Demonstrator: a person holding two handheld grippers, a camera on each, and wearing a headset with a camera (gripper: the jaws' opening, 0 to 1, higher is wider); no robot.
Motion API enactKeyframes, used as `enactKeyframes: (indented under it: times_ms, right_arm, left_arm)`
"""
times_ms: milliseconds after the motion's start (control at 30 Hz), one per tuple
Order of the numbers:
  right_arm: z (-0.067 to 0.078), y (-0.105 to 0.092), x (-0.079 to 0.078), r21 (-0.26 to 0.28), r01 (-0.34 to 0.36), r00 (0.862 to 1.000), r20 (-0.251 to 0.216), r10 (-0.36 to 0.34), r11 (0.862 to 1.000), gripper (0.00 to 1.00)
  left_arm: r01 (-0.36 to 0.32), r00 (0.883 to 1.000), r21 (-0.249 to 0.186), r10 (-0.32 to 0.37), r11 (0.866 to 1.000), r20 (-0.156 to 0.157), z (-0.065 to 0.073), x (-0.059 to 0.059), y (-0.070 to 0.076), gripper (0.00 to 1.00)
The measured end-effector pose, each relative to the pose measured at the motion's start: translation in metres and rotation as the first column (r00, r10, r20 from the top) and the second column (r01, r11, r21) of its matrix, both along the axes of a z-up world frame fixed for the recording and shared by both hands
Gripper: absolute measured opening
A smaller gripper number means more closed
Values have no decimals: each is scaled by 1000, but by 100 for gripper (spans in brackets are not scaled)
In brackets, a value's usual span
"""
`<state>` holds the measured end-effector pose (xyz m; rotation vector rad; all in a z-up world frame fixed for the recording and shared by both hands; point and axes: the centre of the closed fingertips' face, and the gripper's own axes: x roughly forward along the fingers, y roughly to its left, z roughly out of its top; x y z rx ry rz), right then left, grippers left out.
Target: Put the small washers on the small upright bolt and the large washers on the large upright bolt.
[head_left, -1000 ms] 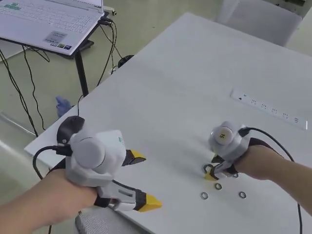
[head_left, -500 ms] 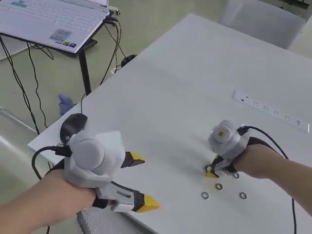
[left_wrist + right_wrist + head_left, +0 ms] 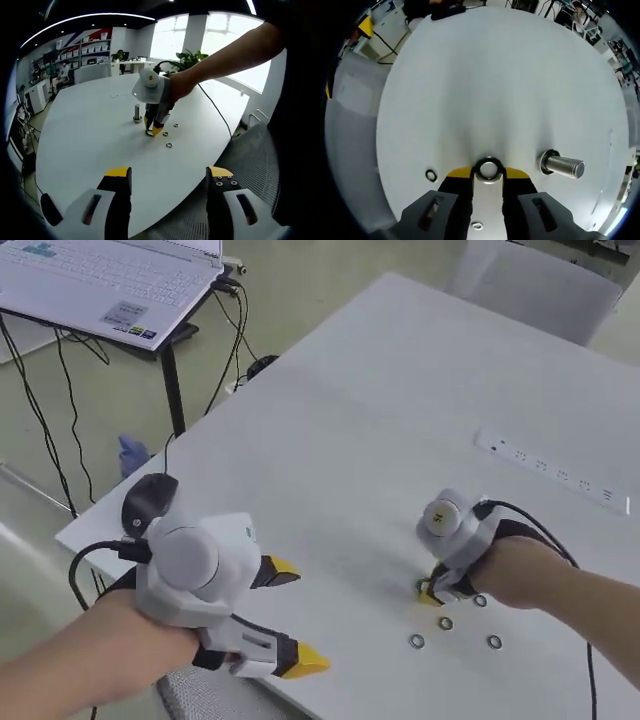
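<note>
Round sticker (image 3: 437,519) on top of the right gripper (image 3: 432,592), but its mark is too small to read. Those yellow-tipped jaws are pinching a shiny large washer (image 3: 488,160) down at the white table (image 3: 380,420), just beside the threaded steel upright bolt (image 3: 563,165). The left gripper (image 3: 294,614) hangs near the table edge, jaws spread wide, holding nothing.

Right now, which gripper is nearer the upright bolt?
Right. The right gripper sits beside the bolt, jaws pinching a washer; the left gripper hangs back at the table's edge.
</note>
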<state>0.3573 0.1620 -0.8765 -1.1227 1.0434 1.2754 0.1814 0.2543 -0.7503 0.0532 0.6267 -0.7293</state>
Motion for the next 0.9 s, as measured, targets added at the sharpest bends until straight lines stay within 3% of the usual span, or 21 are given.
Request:
enactKeyframes:
  times_ms: [400, 433, 900]
  right_arm:
    - [1, -3, 3, 4, 4, 1000, -8, -4, 1000, 22]
    - [2, -4, 1, 12, 25, 999, -29, -24, 1000, 22]
    - [20, -30, 9, 16, 67, 997, -32, -67, 998, 22]
  left_arm:
    - [-11, 1000, 14, 11, 1000, 1, 3, -1, 6, 60]
    - [-14, 1000, 17, 14, 1000, 5, 3, 0, 7, 61]
    - [9, 1000, 19, -9, 1000, 23, 7, 8, 1, 62]
